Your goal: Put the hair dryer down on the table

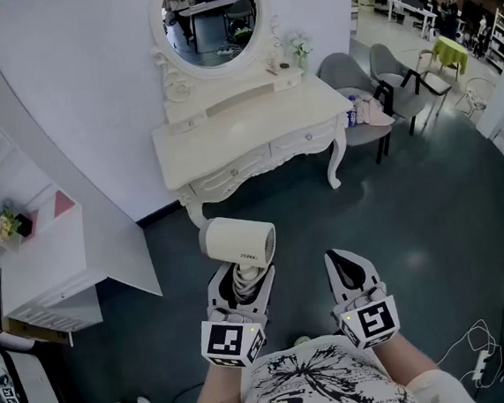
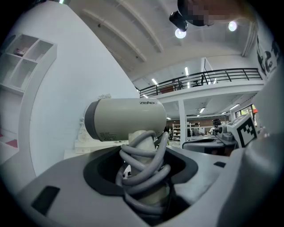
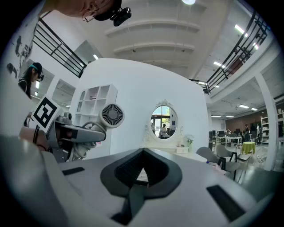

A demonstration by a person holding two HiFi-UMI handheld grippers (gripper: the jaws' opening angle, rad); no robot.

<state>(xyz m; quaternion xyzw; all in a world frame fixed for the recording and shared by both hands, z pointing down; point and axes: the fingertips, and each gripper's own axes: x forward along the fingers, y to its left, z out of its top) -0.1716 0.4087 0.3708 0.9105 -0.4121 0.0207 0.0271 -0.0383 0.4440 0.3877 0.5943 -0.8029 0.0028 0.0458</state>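
Head view: hair dryer [image 1: 238, 240] up in the left claw, not on the table.

White dressing table [image 1: 254, 134] at 12 o'clock, oval mirror [image 1: 210, 18] at its back edge. Dryer is over the dark floor [image 1: 431, 223], at 6 o'clock of the table and apart from it, barrel roughly level. Left gripper [image 1: 240, 275] is clamped on the dryer's handle, with the grey cord [image 2: 146, 162] wound round the handle between the jaws. Right gripper [image 1: 345, 262] at 3 o'clock of the left one, jaws closed together, nothing in them.
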